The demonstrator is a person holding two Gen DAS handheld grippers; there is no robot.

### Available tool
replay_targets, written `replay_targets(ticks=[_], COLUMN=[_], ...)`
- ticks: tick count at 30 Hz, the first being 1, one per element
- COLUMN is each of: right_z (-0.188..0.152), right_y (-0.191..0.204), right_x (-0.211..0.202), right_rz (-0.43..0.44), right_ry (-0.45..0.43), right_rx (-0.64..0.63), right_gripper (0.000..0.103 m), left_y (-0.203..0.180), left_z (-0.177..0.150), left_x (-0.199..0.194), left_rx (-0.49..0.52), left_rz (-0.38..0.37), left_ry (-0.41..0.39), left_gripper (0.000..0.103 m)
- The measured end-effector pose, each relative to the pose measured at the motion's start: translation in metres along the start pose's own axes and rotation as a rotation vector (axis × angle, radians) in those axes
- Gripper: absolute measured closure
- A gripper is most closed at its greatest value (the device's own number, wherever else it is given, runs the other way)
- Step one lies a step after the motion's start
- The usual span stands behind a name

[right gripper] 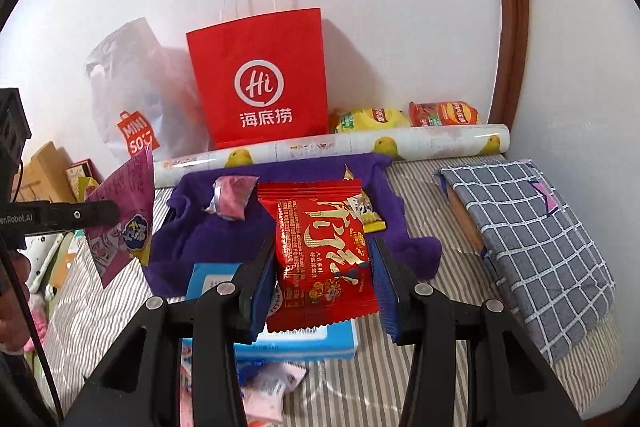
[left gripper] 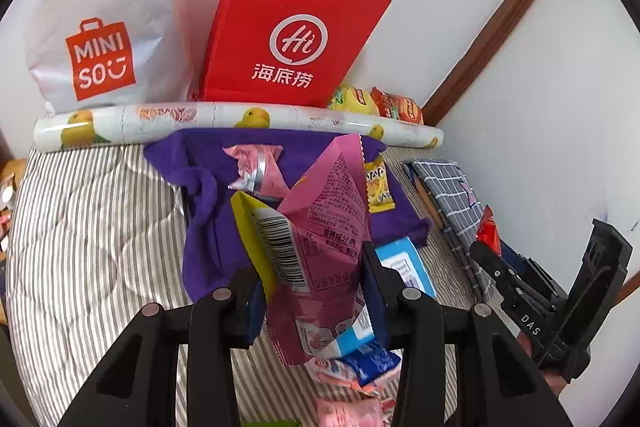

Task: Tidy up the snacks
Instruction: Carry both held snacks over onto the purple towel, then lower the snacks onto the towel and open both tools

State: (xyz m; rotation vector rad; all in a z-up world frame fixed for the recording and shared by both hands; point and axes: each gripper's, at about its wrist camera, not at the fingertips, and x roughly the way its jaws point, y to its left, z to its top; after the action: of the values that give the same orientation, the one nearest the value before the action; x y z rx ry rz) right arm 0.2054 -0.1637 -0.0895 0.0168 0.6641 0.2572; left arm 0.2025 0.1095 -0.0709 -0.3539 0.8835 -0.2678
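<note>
My left gripper (left gripper: 316, 287) is shut on a pink snack pouch (left gripper: 324, 227) with a yellow edge, held above the striped bed; the pouch also shows in the right wrist view (right gripper: 120, 223). My right gripper (right gripper: 320, 279) is shut on a red snack packet (right gripper: 324, 259), held above a purple cloth (right gripper: 224, 235). The right gripper also shows in the left wrist view (left gripper: 532, 291) at the right, holding the red packet (left gripper: 488, 235). On the purple cloth (left gripper: 208, 195) lie a small pink packet (left gripper: 256, 171) and a yellow packet (left gripper: 378, 189).
A red paper bag (right gripper: 260, 79) and a white Miniso bag (left gripper: 100, 27) stand against the wall behind a rolled fruit-print sheet (left gripper: 224, 123). Yellow and orange chip bags (right gripper: 408, 117) lie beside the bag. A checked grey bundle (right gripper: 532, 239) lies right. A blue box (right gripper: 312, 343) and small packets lie below.
</note>
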Motion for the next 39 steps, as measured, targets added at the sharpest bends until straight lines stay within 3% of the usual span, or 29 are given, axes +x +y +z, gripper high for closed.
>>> replay_targets(ticks=[15,27,39], right_z=[0.044,0.042,0.027], right_y=[-0.018,-0.026,-0.033], right_x=[0.083,0.160,0.189], right_rz=[0.107,0.214,0.224], right_ry=[0.097,0.228,0.305], right_rx=[-0.008,-0.037,-0.043], right_gripper=[0.058,0.058,0.058], left_y=[0.008,0.019,0.034], left_z=[0.037,0.047,0.037], left_x=[0.040,0.090,0.129], left_rx=[-0.045,-0.075,-0.100], left_rz=[0.048,0.072,0.049], left_ry=[0.010,0.067,0.141], left_gripper=[0.063,0.063,0.063])
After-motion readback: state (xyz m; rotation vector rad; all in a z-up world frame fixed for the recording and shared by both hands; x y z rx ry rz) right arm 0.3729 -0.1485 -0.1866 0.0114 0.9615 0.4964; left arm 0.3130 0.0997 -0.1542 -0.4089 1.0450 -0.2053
